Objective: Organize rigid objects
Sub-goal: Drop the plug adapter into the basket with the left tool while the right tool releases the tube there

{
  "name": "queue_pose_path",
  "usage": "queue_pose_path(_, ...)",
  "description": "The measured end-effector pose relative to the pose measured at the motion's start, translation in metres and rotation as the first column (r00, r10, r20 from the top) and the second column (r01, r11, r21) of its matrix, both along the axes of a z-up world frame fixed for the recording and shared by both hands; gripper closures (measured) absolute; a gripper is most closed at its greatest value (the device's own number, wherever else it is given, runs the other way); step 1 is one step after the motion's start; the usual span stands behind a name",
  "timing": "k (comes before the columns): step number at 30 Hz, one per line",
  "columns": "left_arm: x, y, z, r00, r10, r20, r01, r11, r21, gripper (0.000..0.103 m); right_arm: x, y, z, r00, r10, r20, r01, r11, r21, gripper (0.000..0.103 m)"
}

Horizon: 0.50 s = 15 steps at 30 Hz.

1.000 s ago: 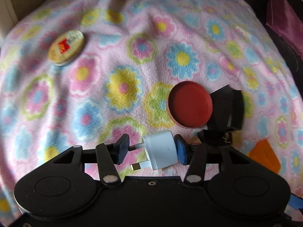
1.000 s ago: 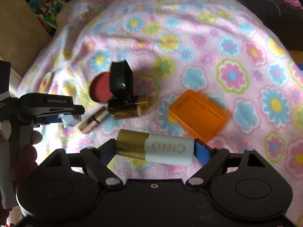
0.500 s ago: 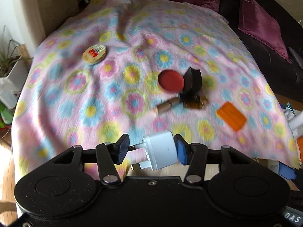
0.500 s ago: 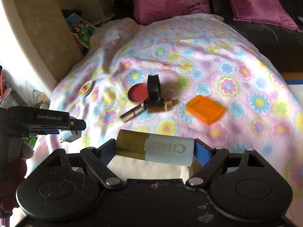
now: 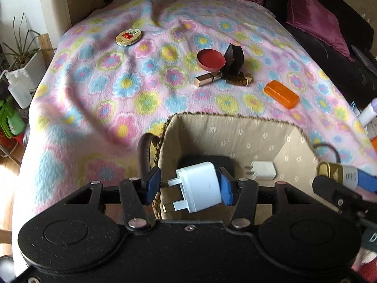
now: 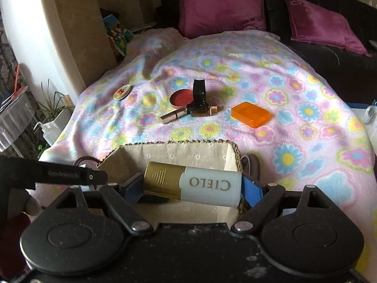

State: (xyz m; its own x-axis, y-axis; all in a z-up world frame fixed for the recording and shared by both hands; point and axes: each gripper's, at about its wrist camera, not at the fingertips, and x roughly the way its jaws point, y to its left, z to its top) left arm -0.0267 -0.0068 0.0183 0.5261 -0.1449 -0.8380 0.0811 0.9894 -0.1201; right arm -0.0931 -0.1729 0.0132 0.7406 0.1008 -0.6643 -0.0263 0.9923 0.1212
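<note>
Risk: your left gripper [image 5: 189, 186] pinches the white three-pin plug adapter [image 5: 200, 189] skewed, one pad on a prong, the other on the body; it may twist out and land outside the fabric-lined woven basket [image 5: 235, 127], whose left rim sits right under the prongs. Shift right before letting go. Your right gripper [image 6: 192, 185] clamps the white-and-gold CIELO bottle [image 6: 193, 184] end to end, level, over the basket's right half; a small white charger [image 5: 262, 170] lies inside, below.
</note>
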Motion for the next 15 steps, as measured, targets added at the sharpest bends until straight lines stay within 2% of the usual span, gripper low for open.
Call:
queue_pose_path(3, -0.014, -0.008, -0.005, 0.998, -0.03, 0.052, 0.027, 0.998, 0.057, 0.053, -0.001, 0.004, -0.006, 1.0, 0.013, -0.01, -0.013, 1.0, -0.017, 0.017)
queue_pose_path(6, -0.015, -0.016, -0.004, 0.995, -0.077, 0.063, 0.072, 0.995, 0.07, 0.053, 0.004, 0.0, -0.008, 1.0, 0.004, -0.02, -0.004, 1.0, 0.008, 0.017)
queue_pose_path(8, -0.012, -0.018, -0.008, 0.996, -0.083, 0.041, 0.08, 0.994, 0.077, 0.053, 0.007, -0.005, -0.011, 0.999, -0.01, -0.035, 0.011, 1.0, 0.027, 0.017)
queue_pose_path(13, -0.001, -0.01, -0.02, 0.996, -0.058, -0.063, 0.059, 0.998, 0.007, 0.053, 0.009, -0.006, -0.014, 0.998, -0.021, -0.058, 0.023, 0.999, 0.042, 0.016)
queue_pose_path(15, 0.0, -0.01, -0.023, 0.996, -0.047, -0.079, 0.048, 0.999, 0.013, 0.053, 0.011, -0.004, -0.015, 0.998, -0.014, -0.067, 0.017, 0.999, 0.036, 0.016)
